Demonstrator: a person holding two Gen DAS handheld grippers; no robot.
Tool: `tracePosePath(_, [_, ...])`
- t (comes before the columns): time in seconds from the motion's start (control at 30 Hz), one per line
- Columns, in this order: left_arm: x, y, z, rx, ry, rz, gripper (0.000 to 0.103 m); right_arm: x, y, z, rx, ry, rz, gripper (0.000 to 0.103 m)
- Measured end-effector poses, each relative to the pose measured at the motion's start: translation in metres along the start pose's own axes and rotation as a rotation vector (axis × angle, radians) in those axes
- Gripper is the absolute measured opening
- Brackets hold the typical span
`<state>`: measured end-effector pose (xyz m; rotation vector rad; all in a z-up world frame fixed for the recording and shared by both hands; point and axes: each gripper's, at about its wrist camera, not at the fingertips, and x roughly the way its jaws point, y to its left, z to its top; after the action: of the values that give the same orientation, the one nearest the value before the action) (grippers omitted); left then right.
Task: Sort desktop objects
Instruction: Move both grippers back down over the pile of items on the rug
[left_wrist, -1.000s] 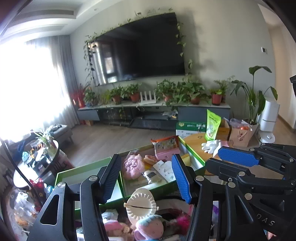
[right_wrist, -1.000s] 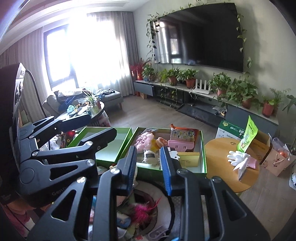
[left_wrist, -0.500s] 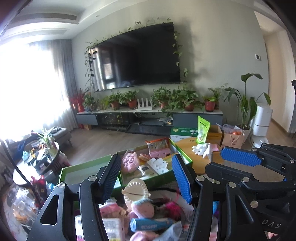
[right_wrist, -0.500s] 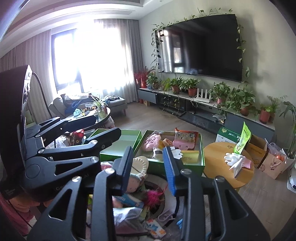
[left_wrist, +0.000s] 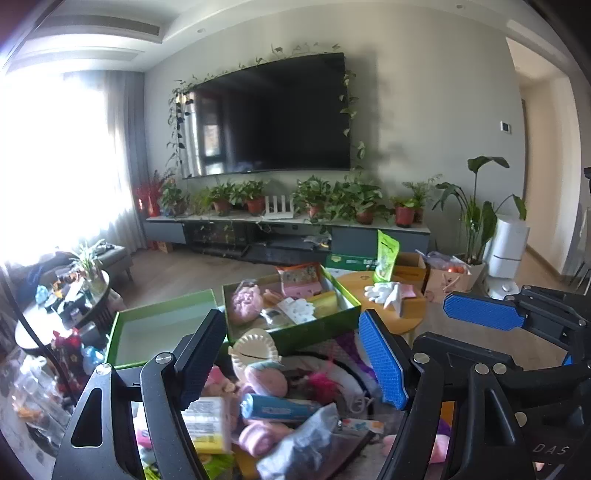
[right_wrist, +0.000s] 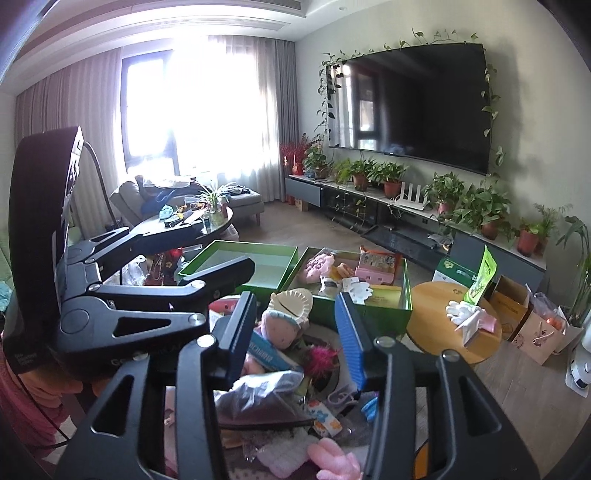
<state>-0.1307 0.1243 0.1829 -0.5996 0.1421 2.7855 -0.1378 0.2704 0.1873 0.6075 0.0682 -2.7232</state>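
Observation:
A heap of small items lies on the table below both grippers: a white dumpling mould (left_wrist: 255, 345), a pink plush toy (left_wrist: 266, 380), a blue tube (left_wrist: 277, 408) and a grey plastic bag (left_wrist: 306, 446). My left gripper (left_wrist: 291, 362) hovers over the heap, its jaws opening, nothing pressed between the pads. My right gripper (right_wrist: 295, 336) hangs beside it over the same heap, jaws also opening and holding nothing. Behind the heap stand an empty green box (left_wrist: 162, 328) and a green box (left_wrist: 343, 291) holding several items. The right gripper's blue pad (left_wrist: 484, 314) shows in the left wrist view.
A round wooden stool (right_wrist: 436, 299) with white gloves (right_wrist: 461, 310) stands right of the boxes. Cartons and a paper bag (right_wrist: 535, 328) sit on the floor beyond it. A dark round side table (left_wrist: 74, 306) full of clutter is at the left. A TV wall with plants is far behind.
Both grippers have drawn back from the green boxes, so more of the heap shows beneath them. The jaws of both have spread wider.

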Motion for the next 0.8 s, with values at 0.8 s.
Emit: tracePosePath(0.8, [0.020, -0.061, -0.044, 0.042, 0.065, -0.093, 0.075, -0.013, -0.039, -0.062, 0.089, 0.061, -0.032, 0.051])
